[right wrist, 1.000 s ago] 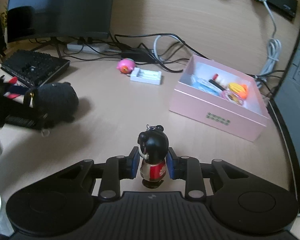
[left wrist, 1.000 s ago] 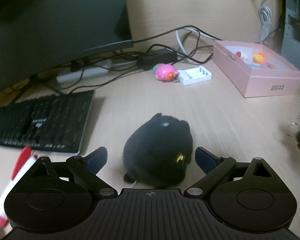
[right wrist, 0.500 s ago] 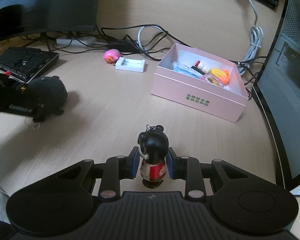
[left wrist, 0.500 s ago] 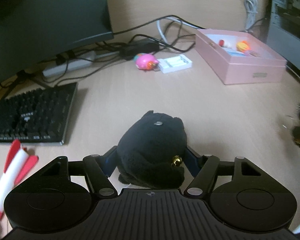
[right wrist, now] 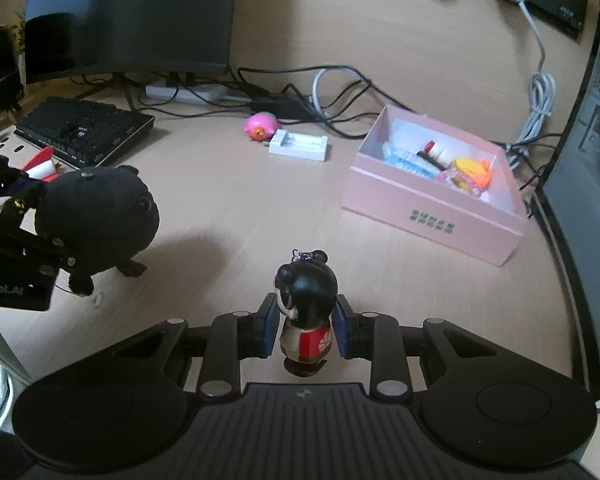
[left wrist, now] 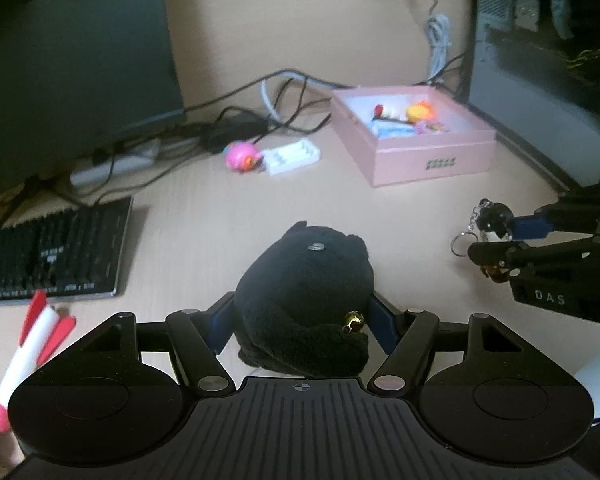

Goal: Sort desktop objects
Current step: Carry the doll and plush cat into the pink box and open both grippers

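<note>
— Both claws are loaded, yes? Start with the left gripper (left wrist: 303,326).

— Clenched on the black plush toy (left wrist: 306,300); its blue pads press into the toy's two flanks, and the right wrist view shows the toy (right wrist: 96,216) lifted off the desk (right wrist: 228,216), its shadow lying on the wood to its right.

— And the right gripper (right wrist: 305,326)?

— Closed around the doll keychain (right wrist: 306,312), gripped at the body below its black head, upright. From the left wrist view the same doll (left wrist: 496,220) hangs at the right, its key ring dangling on the left side of it.

— Where does the pink box (right wrist: 436,188) sit?

— Far right on the desk, lid off, with small coloured items inside. Its near wall faces both claws. A dark computer case (right wrist: 592,152) stands just beside its right side, and cables (right wrist: 332,96) trail along its far left corner.

— What room lies between?

— Bare wood from both claws up to the box's near edge. Farther left, a pink toy (right wrist: 262,126) touches a white battery charger (right wrist: 300,146), both well apart from the box. A keyboard (right wrist: 84,130) lies at the far left under the monitor (right wrist: 132,16), and a red-and-white rocket toy (left wrist: 28,356) lies near the left claw's left side.
</note>
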The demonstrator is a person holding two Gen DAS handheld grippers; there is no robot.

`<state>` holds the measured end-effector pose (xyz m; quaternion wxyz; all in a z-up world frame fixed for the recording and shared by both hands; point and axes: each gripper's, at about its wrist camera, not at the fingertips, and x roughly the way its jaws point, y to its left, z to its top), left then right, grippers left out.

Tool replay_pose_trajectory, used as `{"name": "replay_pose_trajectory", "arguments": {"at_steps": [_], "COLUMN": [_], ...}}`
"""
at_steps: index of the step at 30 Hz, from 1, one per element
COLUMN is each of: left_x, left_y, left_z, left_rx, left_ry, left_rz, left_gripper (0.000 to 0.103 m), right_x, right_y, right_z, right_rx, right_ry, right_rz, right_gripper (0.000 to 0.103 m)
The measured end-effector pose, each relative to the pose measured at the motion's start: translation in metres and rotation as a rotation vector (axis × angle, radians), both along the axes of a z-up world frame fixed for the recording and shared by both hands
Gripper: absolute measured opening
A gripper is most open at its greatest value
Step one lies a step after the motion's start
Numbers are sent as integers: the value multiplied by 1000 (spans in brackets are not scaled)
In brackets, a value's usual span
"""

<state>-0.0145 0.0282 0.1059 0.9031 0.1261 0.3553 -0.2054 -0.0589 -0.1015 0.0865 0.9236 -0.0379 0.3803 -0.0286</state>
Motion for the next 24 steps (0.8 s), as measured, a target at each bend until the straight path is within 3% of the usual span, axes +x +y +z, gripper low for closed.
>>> {"name": "replay_pose_trajectory", "arguments": {"at_steps": [5, 10, 15, 22, 24], "left_x": [12, 42, 81, 145, 165], "left_y": [-16, -44, -66, -95, -105], "left_z": [26, 60, 89, 113, 113], "left_rx": [-48, -98, -172, -279, -308], "left_ry": [-58, -170, -241, -253, -231], "left_rz": [-53, -124, -128, -164, -189], "left_gripper": [74, 74, 74, 74, 74], "right_x": [-14, -17, -1, 70, 89], "right_y": [-27, -69, -105, -154, -172], "right_z": [29, 86, 129, 133, 125], "right_rx": [-9, -9, 23, 152, 211], "right_ry": [-49, -180, -298, -299, -288], "right_rz": [-59, -172, -253, -309, -327], "right_gripper": [28, 28, 28, 30, 47]}}
